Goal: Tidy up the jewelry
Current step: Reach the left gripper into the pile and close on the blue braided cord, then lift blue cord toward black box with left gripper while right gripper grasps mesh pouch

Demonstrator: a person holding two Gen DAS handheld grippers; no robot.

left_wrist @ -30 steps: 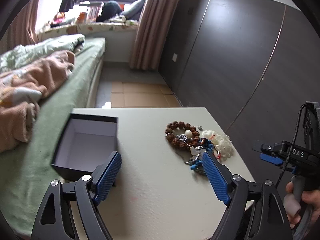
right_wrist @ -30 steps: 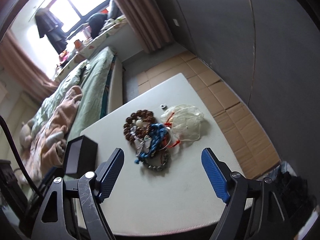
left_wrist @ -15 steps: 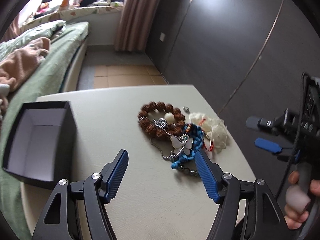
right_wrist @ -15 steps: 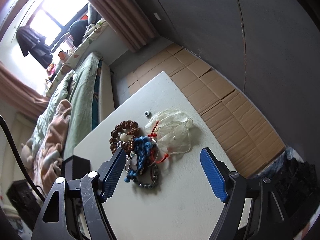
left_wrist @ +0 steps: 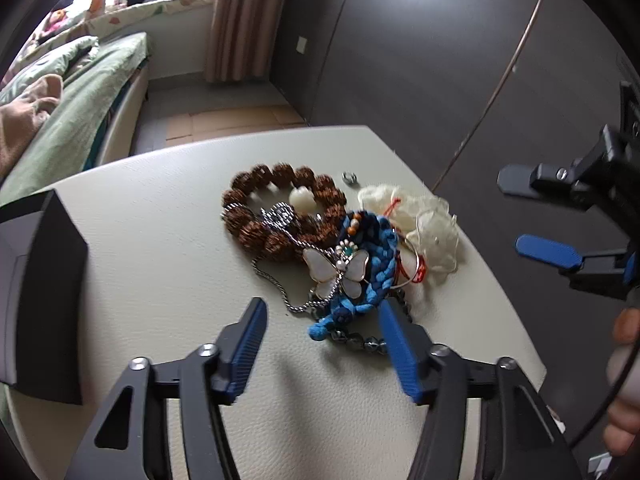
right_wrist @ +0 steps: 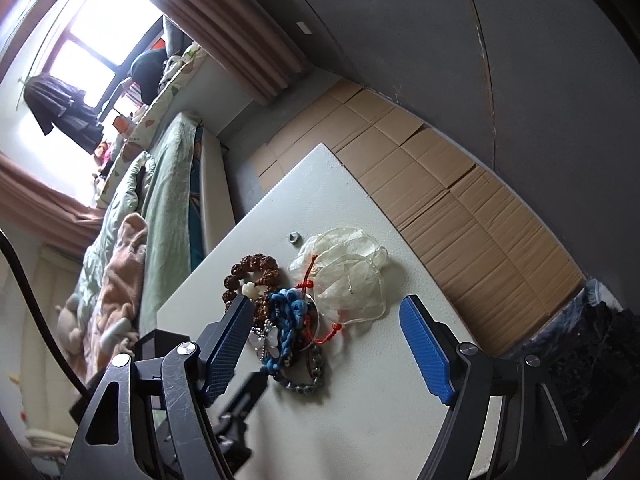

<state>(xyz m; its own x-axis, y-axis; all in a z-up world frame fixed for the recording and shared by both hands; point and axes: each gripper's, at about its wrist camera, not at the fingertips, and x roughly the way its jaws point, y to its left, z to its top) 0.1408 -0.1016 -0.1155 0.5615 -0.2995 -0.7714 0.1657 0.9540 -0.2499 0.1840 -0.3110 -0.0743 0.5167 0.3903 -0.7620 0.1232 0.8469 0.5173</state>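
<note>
Change recorded: over the last second the left gripper (left_wrist: 320, 336) has been brought forward and down toward the jewelry pile (left_wrist: 320, 248) on the table (left_wrist: 160, 208). The box (left_wrist: 36, 292), earlier seen from above with its interior showing, has been pushed to the left edge of the left wrist view. The right gripper (right_wrist: 328, 344) has also been moved closer to the pile. From this it is judged that a first pick from the pile is being set up, and that nothing has yet been placed in the box.

Gripper state: both grippers are held wide apart and nothing is gripped by either. The left gripper's right finger is seen just beside the dark bead strand (left_wrist: 360, 340).

Items counted, all heaped together and overlapping on the right half of the table:
- 1 brown bead bracelet (left_wrist: 276, 208), carrying 1 pale bead
- 1 blue braided cord (left_wrist: 368, 272)
- 1 butterfly pendant (left_wrist: 336, 272), lying on the cord
- 1 silver chain (left_wrist: 280, 284)
- 1 dark bead strand
- 1 thin ring-shaped bangle with red thread (left_wrist: 412, 272)
- 1 sheer pouch (left_wrist: 428, 224)
- 1 small metal ring (left_wrist: 350, 177), lying apart at the far side

Containers: 1 box, well apart from the pile, to its left.
</note>
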